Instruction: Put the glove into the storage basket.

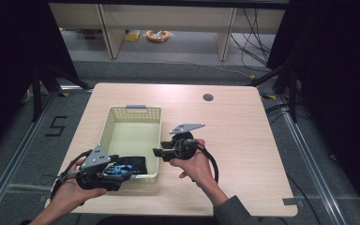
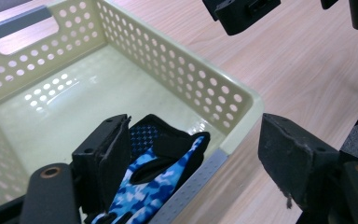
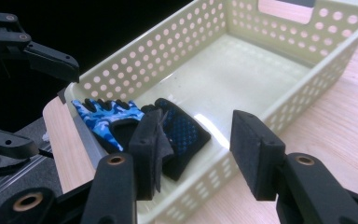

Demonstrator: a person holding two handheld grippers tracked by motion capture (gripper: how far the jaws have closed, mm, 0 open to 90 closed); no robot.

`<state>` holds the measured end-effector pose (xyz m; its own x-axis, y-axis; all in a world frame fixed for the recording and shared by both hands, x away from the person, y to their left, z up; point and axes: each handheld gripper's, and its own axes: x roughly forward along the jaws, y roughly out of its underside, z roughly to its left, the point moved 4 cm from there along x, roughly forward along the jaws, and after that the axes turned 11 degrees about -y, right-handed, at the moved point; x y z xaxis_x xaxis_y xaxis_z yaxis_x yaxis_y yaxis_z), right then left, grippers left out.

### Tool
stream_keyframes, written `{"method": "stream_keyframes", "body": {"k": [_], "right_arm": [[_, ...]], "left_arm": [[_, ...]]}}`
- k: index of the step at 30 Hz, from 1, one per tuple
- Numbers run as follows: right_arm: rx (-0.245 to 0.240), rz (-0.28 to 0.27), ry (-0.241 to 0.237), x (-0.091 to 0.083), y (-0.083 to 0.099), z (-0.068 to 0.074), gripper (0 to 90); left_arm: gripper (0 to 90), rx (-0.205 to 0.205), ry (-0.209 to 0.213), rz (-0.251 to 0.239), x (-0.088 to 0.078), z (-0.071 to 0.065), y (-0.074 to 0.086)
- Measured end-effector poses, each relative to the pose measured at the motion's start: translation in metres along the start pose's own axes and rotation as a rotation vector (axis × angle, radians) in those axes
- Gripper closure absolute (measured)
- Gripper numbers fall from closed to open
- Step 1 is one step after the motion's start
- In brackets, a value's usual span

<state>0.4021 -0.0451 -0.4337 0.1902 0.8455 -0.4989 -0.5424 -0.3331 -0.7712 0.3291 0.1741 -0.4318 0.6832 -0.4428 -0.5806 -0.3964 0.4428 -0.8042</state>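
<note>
A cream perforated basket (image 1: 105,129) stands left of centre on the wooden table. A blue camouflage and black glove (image 1: 130,165) lies at its near end, with the fingers draped over the near rim. My left gripper (image 1: 122,171) hovers at that near end with its jaws open. In the left gripper view the glove (image 2: 158,182) lies beside the left pad, and the pads do not press on it. My right gripper (image 1: 158,151) is open beside the basket's right wall. In the right gripper view the glove (image 3: 107,122) lies beyond the jaws.
The far part of the basket floor (image 3: 242,65) is bare. A round cable hole (image 1: 208,97) sits at the table's back right. Bare tabletop (image 1: 243,140) stretches right of the basket. Desk legs and an orange cable coil (image 1: 157,35) are on the floor behind.
</note>
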Motion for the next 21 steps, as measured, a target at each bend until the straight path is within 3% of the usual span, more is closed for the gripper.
{"method": "stream_keyframes", "body": {"k": [2,3,4,5,8,11,13,16,17,20,21], "right_arm": [[0.004,-0.010,0.008,-0.005,0.002,0.001,54.0],[-0.021,-0.012,0.017,-0.008,0.003,0.000,54.0],[-0.046,-0.009,0.018,-0.011,0.003,-0.001,54.0],[-0.018,-0.012,0.025,-0.014,0.005,0.002,53.8],[-0.051,-0.024,0.042,-0.023,0.011,-0.001,52.8],[-0.047,-0.033,0.037,-0.029,0.016,-0.002,51.8],[-0.020,-0.043,0.031,-0.033,0.020,0.000,51.5],[-0.042,-0.049,0.020,-0.038,0.024,-0.002,50.4],[0.000,-0.059,0.025,-0.040,0.026,0.001,50.1],[-0.035,-0.064,0.034,-0.043,0.028,-0.002,49.2],[-0.020,-0.073,0.032,-0.045,0.029,-0.002,48.5]], "left_arm": [[24.7,0.000,0.006,-0.015,0.002,-0.004,-0.001],[24.7,0.010,0.009,-0.025,0.003,-0.005,-0.001],[24.6,-0.005,0.014,-0.027,0.004,-0.008,-0.001],[24.6,0.001,0.015,-0.020,0.004,-0.010,0.000],[24.6,-0.009,0.036,-0.030,0.009,-0.021,0.002],[24.6,-0.022,0.050,-0.035,0.011,-0.027,0.001],[24.6,-0.013,0.082,-0.037,0.013,-0.035,0.003],[24.7,-0.033,0.098,-0.051,0.016,-0.044,0.003],[24.6,-0.032,0.098,-0.053,0.016,-0.047,0.003],[24.5,-0.034,0.106,-0.069,0.018,-0.052,0.003],[24.5,-0.019,0.107,-0.055,0.018,-0.053,0.003]]}}
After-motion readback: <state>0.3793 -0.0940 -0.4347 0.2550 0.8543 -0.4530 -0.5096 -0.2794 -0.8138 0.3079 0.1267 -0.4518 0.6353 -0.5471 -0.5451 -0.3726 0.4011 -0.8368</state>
